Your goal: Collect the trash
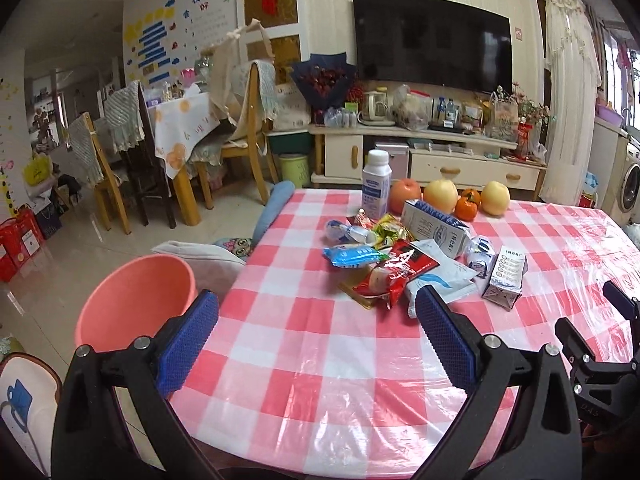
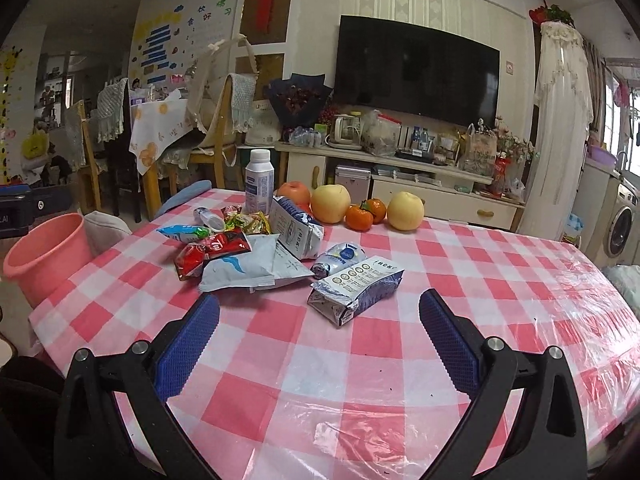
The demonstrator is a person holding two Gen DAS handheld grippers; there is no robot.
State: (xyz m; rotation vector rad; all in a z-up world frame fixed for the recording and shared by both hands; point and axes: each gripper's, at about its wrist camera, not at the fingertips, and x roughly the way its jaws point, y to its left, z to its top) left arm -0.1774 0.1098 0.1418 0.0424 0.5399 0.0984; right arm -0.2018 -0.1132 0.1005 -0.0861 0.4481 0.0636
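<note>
We are holding both tools spread apart and empty above the desk (image 2: 360, 360). The crushed milk carton (image 2: 356, 290) is lying just ahead of our right tool (image 2: 320, 344), its long axis slanting up-right; the left tool (image 1: 318, 344) is farther away.

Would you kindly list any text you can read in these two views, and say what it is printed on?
"DAS": on the black right hand-held gripper at the left view's edge.
"LAI": a cut-off label on the dark device at the right view's left edge.
Crushed milk cartons, white bottle, wrappers: print too small or blurred to read.
Wall characters: blurred.
</note>
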